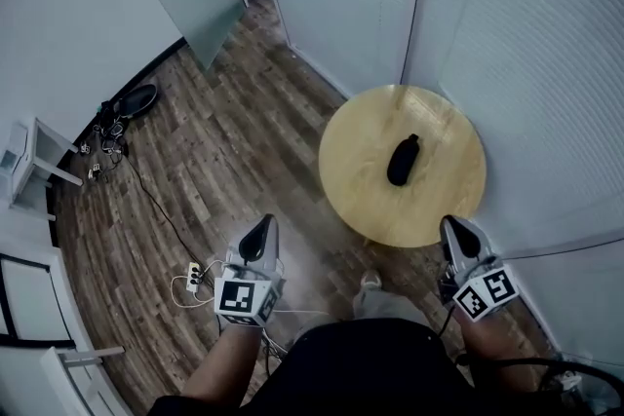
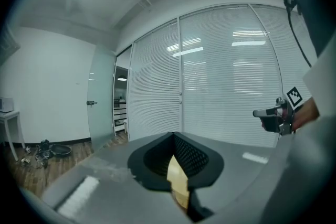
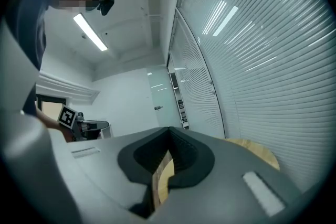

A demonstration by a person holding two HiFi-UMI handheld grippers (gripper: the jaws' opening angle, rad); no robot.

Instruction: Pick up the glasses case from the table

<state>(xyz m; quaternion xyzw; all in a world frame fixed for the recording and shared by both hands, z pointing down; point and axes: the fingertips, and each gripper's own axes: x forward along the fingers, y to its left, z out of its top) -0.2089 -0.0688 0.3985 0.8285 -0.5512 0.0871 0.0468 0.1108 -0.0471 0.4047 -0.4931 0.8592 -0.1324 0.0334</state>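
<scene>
Glasses case (image 1: 403, 160) on table (image 1: 353, 172)

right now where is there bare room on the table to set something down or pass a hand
The table holds only the case, near its middle. Bare wood rings it on every side, out to the rim. The floor at left is cluttered: cables and a power strip.

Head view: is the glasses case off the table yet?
No, the black glasses case lies on the round wooden table, near its middle, with nothing touching it.
</scene>
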